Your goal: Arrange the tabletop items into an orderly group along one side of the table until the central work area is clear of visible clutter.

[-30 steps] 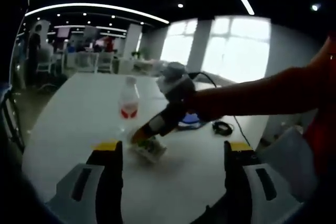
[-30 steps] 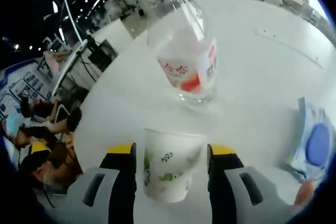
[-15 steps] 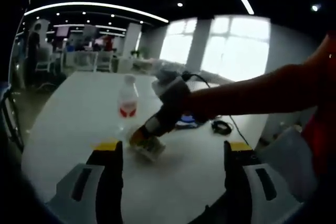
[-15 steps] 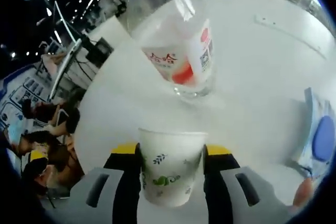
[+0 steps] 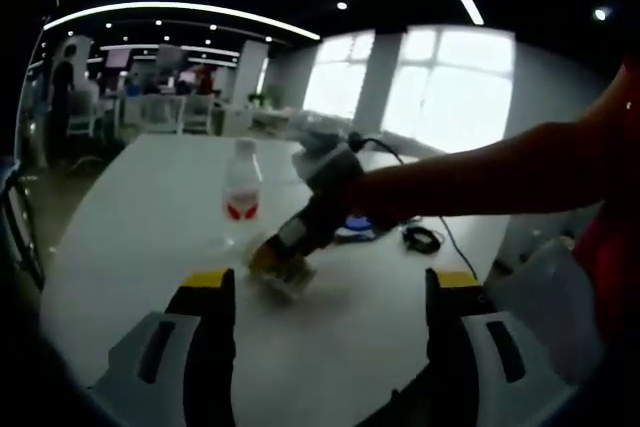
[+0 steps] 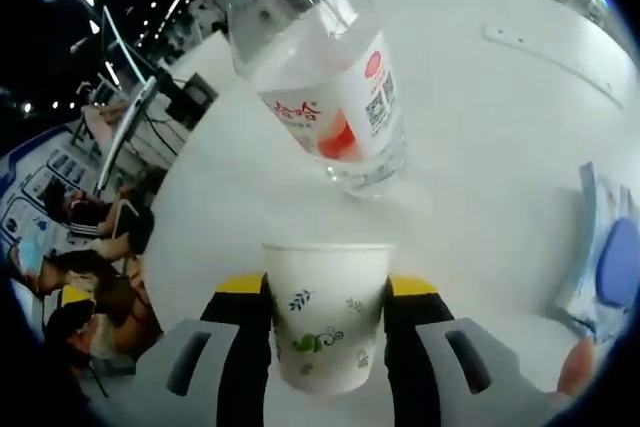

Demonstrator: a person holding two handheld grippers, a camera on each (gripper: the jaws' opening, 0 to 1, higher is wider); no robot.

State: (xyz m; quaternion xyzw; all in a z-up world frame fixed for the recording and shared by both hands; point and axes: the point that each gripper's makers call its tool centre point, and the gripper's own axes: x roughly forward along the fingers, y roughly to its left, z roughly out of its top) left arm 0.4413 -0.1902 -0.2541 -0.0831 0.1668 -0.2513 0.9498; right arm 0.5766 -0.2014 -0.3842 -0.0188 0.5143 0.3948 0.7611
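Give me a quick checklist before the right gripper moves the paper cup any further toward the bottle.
1. Right gripper closed on the paper cup: ok, both jaws press its sides.
2. Cup upright in the jaws: ok in the right gripper view; blurred in the left gripper view.
3. Gap between cup and water bottle: ok, bare table shows between them, though the bottle stands just ahead.
4. Bottle capped: ok, a white cap shows in the left gripper view.
5. Left gripper out of the way: ok, open, nothing between its jaws.
6. Blue and white packet clear of the cup: ok, it lies off to the side.
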